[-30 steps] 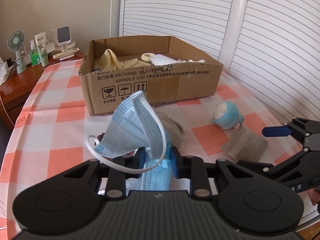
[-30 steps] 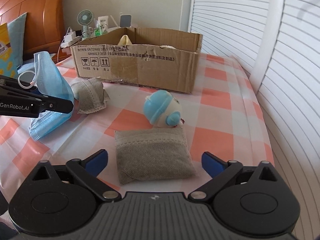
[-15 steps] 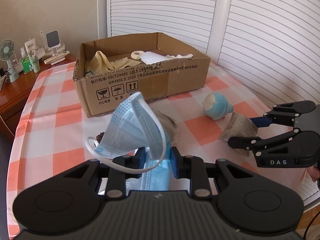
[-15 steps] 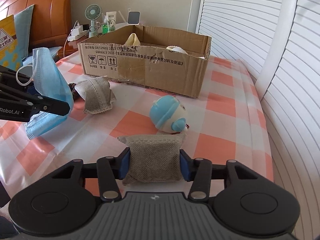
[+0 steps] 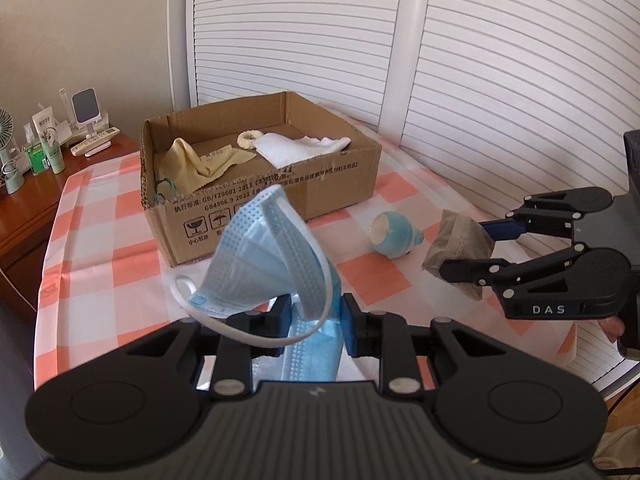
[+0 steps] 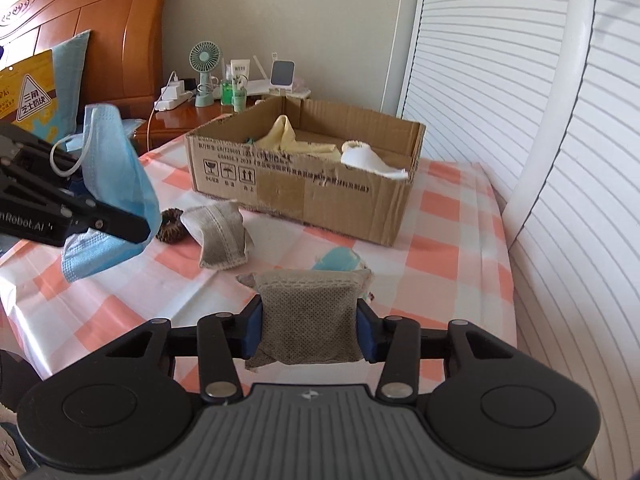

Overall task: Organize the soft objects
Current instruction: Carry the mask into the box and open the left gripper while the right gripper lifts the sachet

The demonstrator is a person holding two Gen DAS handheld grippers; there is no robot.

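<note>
My left gripper [image 5: 314,316] is shut on a blue face mask [image 5: 264,264], which hangs folded above the checked cloth; the mask [image 6: 116,184] also shows at the left in the right wrist view. My right gripper [image 6: 308,324] is shut on a grey mesh pouch [image 6: 308,312], held off the table; the left wrist view shows the pouch [image 5: 456,236] at its right. The open cardboard box [image 5: 260,196] beyond holds a yellow cloth [image 5: 196,160], a white cloth [image 5: 296,146] and a cream scrunchie [image 5: 250,139]. A blue-and-white plush toy [image 5: 394,236] lies before the box.
A second grey pouch [image 6: 222,236] and a dark furry ball [image 6: 170,232] lie on the checked tablecloth [image 5: 100,240] near the box. A nightstand with a small fan [image 6: 204,68] and bottles stands behind. White shutter doors [image 5: 500,80] run along the right.
The right gripper shut on the grey pouch and lifted it off the cloth. Both grippers rose, and the box interior now shows more. The left kept its hold on the mask.
</note>
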